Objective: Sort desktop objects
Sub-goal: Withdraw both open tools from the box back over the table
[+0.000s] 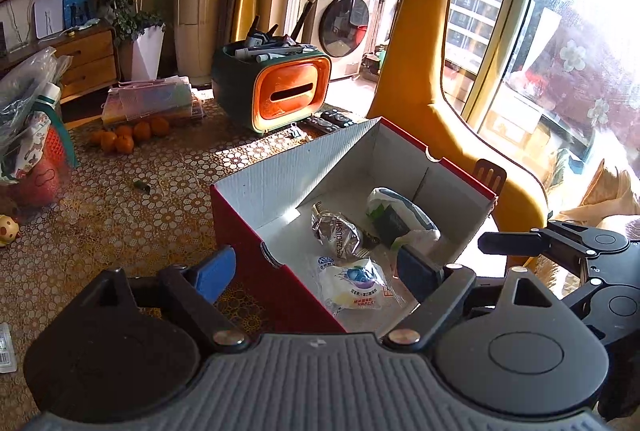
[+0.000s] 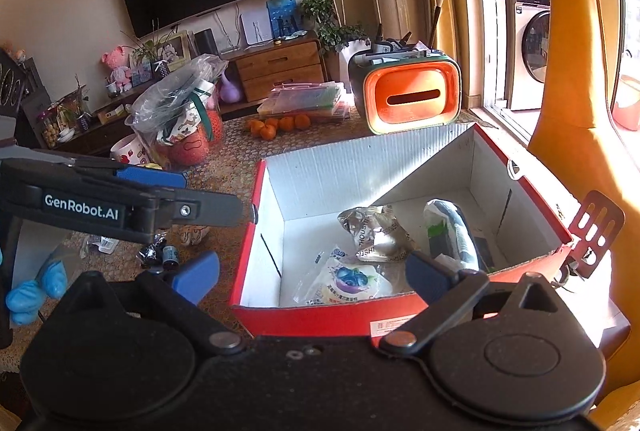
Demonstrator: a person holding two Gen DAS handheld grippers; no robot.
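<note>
Holding 3 snack packets already, the red box point(image 2: 320, 317) sits on the surface; small bottles point(image 2: 170, 257) remain outside. Left gripper point(image 1: 320, 273) and right gripper point(image 2: 312, 275) jaws gape wide, empty.

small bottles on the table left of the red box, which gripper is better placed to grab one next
Left, probably. In the right wrist view the left gripper hangs open right above the small bottles, on the table beside the red box. The right gripper, also open and empty, points into the box.
</note>
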